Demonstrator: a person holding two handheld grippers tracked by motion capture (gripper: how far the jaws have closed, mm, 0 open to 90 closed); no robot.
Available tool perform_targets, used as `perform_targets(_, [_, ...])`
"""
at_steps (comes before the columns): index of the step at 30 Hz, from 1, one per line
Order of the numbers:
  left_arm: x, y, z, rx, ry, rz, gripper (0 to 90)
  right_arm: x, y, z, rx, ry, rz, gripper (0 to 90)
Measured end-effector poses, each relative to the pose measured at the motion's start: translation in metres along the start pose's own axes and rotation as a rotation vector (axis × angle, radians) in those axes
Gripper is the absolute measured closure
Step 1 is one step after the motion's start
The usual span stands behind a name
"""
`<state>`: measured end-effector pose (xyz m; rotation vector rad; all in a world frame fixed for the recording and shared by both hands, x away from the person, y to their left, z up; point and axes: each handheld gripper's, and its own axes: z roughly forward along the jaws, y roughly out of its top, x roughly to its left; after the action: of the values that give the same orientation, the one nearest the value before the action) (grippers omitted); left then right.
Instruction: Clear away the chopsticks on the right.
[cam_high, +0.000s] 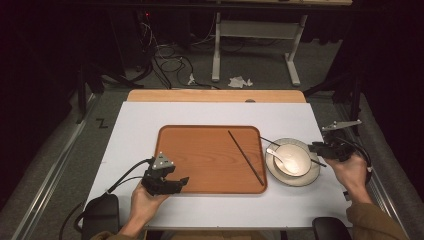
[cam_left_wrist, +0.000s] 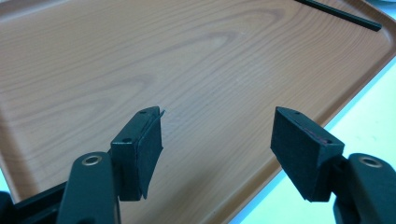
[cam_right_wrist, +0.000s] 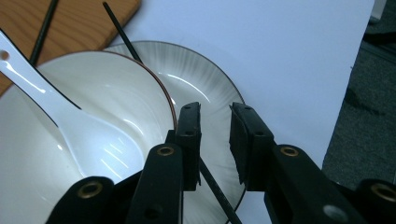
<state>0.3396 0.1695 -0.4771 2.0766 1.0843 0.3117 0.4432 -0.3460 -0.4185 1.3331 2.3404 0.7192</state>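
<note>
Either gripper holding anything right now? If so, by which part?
Nothing is held. The left gripper is open above the tray. The right gripper stands part open astride the chopstick near its end over the plate, not clamped.

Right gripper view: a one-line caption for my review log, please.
Right gripper part-open over the plate rim beside the bowl holding a white spoon, a black chopstick passing under it.
</note>
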Motion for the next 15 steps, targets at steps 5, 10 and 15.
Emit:
perform_targets(5, [0.000, 0.000, 0.000, -0.002, 0.000, -0.001, 33.7, -0.002, -0.008, 0.005, 0.043, -0.002, -0.004, 74.2])
perform_targets(10, [0.000, 0.000, 0.000, -0.001, 0.001, 0.001, 33.7, -0.003, -0.015, 0.011, 0.083, 0.003, -0.006, 73.9])
perform_targets(15, [0.000, 0.000, 0.000, -0.001, 0.000, 0.001, 33.7, -0.002, -0.016, 0.015, 0.112, 0.007, -0.013, 73.3])
